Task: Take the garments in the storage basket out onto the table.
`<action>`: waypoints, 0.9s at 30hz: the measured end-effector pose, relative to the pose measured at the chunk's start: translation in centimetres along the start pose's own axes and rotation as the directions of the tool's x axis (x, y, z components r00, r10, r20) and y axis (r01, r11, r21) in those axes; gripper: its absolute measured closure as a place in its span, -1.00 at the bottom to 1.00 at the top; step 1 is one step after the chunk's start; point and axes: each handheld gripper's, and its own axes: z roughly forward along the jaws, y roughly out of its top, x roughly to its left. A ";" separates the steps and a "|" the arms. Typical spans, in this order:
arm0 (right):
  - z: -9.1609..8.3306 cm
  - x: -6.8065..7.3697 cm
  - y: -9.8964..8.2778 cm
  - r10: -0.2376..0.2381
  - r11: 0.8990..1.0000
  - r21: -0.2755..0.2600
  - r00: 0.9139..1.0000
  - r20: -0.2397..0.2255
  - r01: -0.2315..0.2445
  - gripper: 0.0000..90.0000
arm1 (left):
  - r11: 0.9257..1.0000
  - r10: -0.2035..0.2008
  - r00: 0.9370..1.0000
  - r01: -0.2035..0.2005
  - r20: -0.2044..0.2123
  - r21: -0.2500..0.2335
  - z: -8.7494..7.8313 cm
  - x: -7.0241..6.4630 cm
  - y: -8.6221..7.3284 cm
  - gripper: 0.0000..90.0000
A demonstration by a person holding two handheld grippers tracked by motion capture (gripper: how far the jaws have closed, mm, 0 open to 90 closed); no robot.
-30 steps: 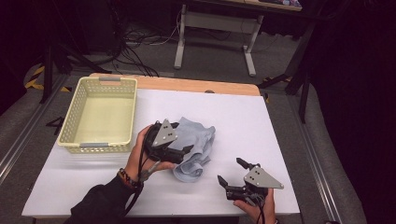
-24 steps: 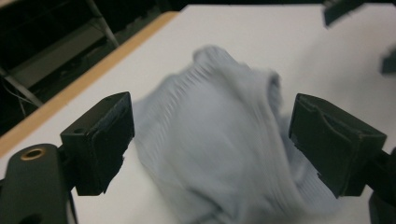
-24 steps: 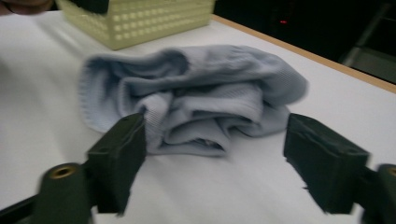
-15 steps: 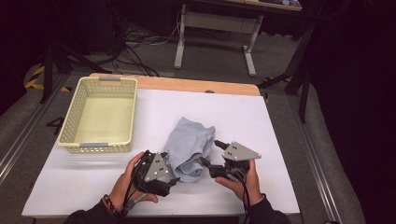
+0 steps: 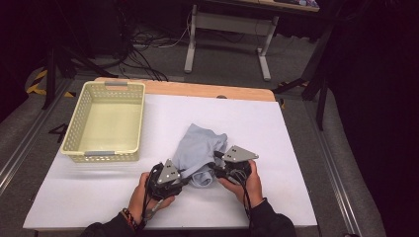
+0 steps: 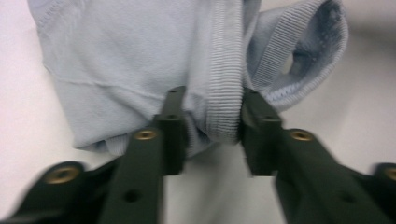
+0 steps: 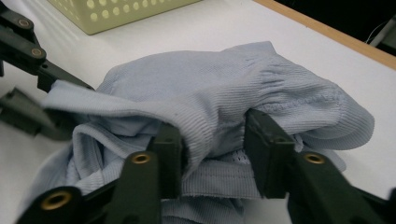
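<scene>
From the high view I saw the crumpled pale-blue knit garment (image 5: 197,150) lying near the front middle of the white table (image 5: 296,148), beside the cream plastic basket (image 5: 106,121), with my left gripper (image 5: 184,178) and right gripper (image 5: 213,167) at its near edge. In the left gripper view, the jaws had just been closing and pinched the ribbed hem. In the right gripper view, the jaws had just been closing and squeezed a fold of cloth.
</scene>
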 end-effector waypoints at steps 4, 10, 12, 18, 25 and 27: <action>-0.7 0.4 0.2 -0.048 0.998 -0.036 0.999 0.012 0.049 0.80 | 0.999 0.007 1.000 -0.006 0.010 -0.047 -1.2 0.5 0.7 0.76; -2.9 0.8 1.5 -0.074 0.989 -0.122 0.993 0.094 0.085 0.89 | 0.985 0.063 0.998 -0.063 -0.005 -0.162 -4.4 0.8 4.9 0.78; -4.0 0.7 1.9 -0.069 0.983 -0.162 0.988 0.135 0.090 0.90 | 0.981 0.082 0.997 -0.082 -0.007 -0.174 -4.8 0.7 6.1 0.78; -7.8 -0.6 2.7 0.008 0.961 -0.271 0.981 0.194 0.046 0.89 | 0.962 0.187 0.982 -0.185 -0.006 -0.199 -5.8 0.8 13.5 0.78; -9.6 -2.6 2.2 0.097 0.953 -0.303 0.969 0.226 -0.024 0.34 | 0.963 0.184 0.983 -0.182 -0.007 -0.200 -4.1 0.5 15.9 0.79; -9.7 -2.7 2.2 0.100 0.953 -0.303 0.967 0.233 -0.026 0.21 | 0.965 0.175 0.984 -0.176 -0.023 -0.192 -3.6 0.5 16.1 0.79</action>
